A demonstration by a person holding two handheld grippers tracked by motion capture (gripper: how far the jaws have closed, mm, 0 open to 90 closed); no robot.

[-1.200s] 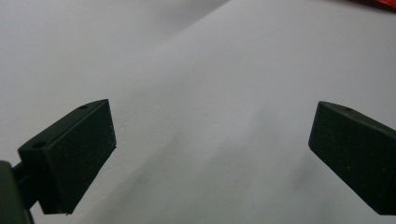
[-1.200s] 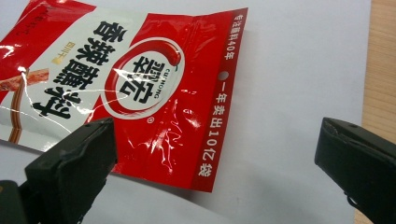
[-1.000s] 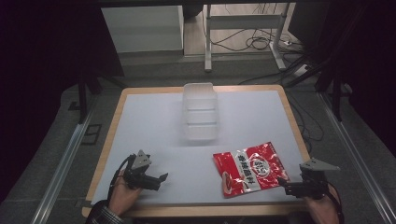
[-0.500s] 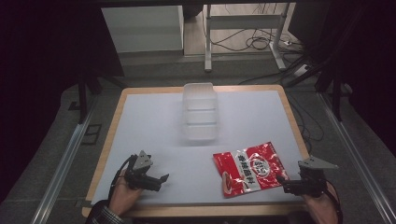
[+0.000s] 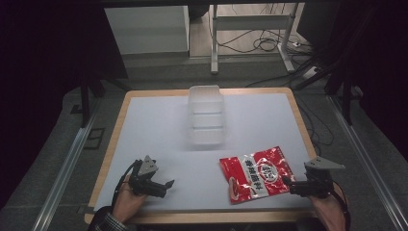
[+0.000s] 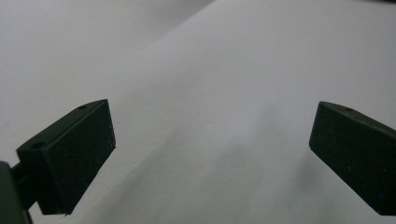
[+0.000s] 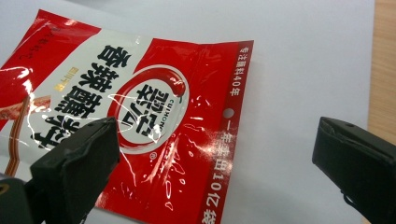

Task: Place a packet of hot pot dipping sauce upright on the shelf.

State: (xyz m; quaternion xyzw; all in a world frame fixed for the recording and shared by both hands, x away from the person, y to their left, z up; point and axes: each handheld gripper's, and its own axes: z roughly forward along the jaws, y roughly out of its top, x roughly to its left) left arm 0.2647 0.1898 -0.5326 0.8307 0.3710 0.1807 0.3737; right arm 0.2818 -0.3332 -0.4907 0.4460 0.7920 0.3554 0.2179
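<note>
The right tongs [image 5: 288,185] have slid a little closer to the red packet [image 5: 257,173] since a second ago; the left tongs [image 5: 166,185] have hardly moved.

On the left, near the front edge of the counter [image 5: 159,130], a hand [image 5: 126,202] holds the left tongs low over the white top. In the left gripper view the left tongs [image 6: 210,154] are wide open, with bare white counter [image 6: 210,70] between the two black jaws and nothing held.

In the middle, toward the back, a clear plastic box [image 5: 207,115] sits on the counter with no lid on it.

To the right and nearer the front, the red packet lies flat, well apart from the box. It has a white band with dark writing and a round mark.

On the far right, another hand [image 5: 329,211] holds the right tongs, pointing at the packet's right edge. In the right gripper view the right tongs [image 7: 210,163] are wide open and hold nothing. One jaw is over the red packet [image 7: 154,116] and the other is over the bare counter [image 7: 303,56] beside it.
</note>
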